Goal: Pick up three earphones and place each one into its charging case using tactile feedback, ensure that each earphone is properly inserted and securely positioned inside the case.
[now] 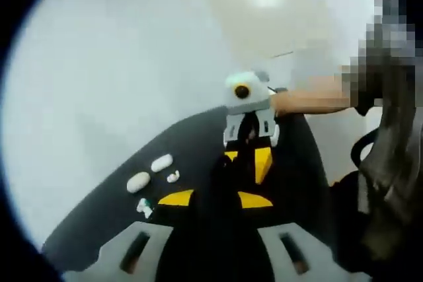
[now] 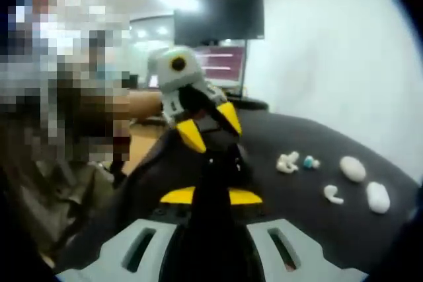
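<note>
Right up against the lens in the left gripper view sit the left gripper (image 1: 213,197)'s own grey jaw bases and yellow pads, pressed together around something dark and narrow, so it looks clamped on that, though what the dark thing is can't be made out. Same story in the right gripper view: the right gripper (image 2: 210,195) has its yellow pads closed on a dark upright piece, identity unclear. Each gripper faces the other across the black table mat (image 1: 99,219), and each shows up in the other's view just past the dark piece, so both may be pinching the same item. Off to the side on the mat lies the loose gear: two white oval cases (image 2: 352,168), side by side but apart, a small white earphone (image 2: 332,194) between them and the grippers, another white earphone (image 2: 287,162) a bit farther along, and a tiny teal-tipped one (image 2: 310,162) just beside that. In the right gripper view all of that sits to the right of the jaws; in the left gripper view it's to the left. Neither claw looks clearly nearer. Long axes of the earphones are too small to call. Farther back there's a person's hand (image 1: 310,99) and a dark monitor (image 2: 221,14).
</note>
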Motion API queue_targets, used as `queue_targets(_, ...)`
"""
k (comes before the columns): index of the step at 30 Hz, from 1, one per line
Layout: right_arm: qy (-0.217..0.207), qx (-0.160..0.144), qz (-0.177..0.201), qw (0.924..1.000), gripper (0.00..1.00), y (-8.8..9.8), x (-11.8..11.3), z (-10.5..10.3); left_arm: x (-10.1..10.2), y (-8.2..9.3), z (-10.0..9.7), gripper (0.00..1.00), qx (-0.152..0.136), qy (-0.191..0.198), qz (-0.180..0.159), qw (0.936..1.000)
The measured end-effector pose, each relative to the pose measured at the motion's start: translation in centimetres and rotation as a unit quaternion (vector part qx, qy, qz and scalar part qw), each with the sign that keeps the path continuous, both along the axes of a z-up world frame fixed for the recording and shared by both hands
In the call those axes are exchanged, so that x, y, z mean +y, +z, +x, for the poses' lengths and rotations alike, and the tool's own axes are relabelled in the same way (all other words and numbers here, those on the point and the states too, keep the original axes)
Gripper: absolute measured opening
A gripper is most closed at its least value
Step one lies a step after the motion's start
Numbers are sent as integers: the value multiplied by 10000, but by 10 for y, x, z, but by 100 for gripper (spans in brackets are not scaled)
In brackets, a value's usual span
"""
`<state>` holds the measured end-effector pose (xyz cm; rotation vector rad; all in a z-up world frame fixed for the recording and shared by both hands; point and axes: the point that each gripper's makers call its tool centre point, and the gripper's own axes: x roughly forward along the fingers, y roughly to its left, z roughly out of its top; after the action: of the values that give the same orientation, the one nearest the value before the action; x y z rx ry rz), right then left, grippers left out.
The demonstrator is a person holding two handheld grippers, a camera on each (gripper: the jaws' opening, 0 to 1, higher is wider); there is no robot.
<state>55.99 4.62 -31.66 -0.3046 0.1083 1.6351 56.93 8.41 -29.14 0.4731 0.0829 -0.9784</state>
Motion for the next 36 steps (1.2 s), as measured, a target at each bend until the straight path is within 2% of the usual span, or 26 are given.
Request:
queue_targets(5, -77, 185, -69, 9998, 18, -2, 1, 1, 0, -2, 9, 22, 204, -37, -261, 9994)
queue_targets(7, -74, 356, -101, 9993, 18, -2, 1, 1, -1, -1, 11, 22, 277, -135, -340, 9989)
queue_targets(11, -52, 485, -114, 9987, 18, -2, 2, 1, -5, 0, 12, 21, 397, -434, -354, 9976)
queue_targets(17, -59, 360, -134, 9992, 18, -2, 2, -2, -8, 0, 15, 25, 741, -976, -408, 9916)
queue_targets(20, -58, 321, -79, 9994, 18, 0, 3, -2, -18, 9, 1, 37, 1107, -1600, -898, 9768)
queue_targets(22, -48, 373, -66, 9993, 18, 0, 3, -1, -22, 12, -7, 42, 1352, -1918, -1034, 9666)
queue_targets(24, -72, 393, -54, 9992, 18, 1, 3, 0, -25, 10, 0, 41, 1312, -1882, -999, 9682)
queue_targets(26, -67, 331, -47, 9994, 18, 1, 3, -1, -28, 0, 5, 39, 1160, -1917, -646, 9724)
queue_targets(30, -79, 227, -75, 9997, 18, 0, 3, -1, -36, -11, 8, 31, 917, -1883, -403, 9770)
queue_targets(32, -102, 236, -94, 9996, 18, 0, 3, 0, -37, -12, 4, 30, 760, -1912, -412, 9777)
queue_targets(34, -94, 265, -105, 9995, 18, 0, 3, 0, -35, -9, 3, 30, 452, -1918, -314, 9799)
queue_targets(36, -118, 401, -137, 9990, 18, -1, 4, 1, -34, -8, 0, 29, 405, -1915, -296, 9802)
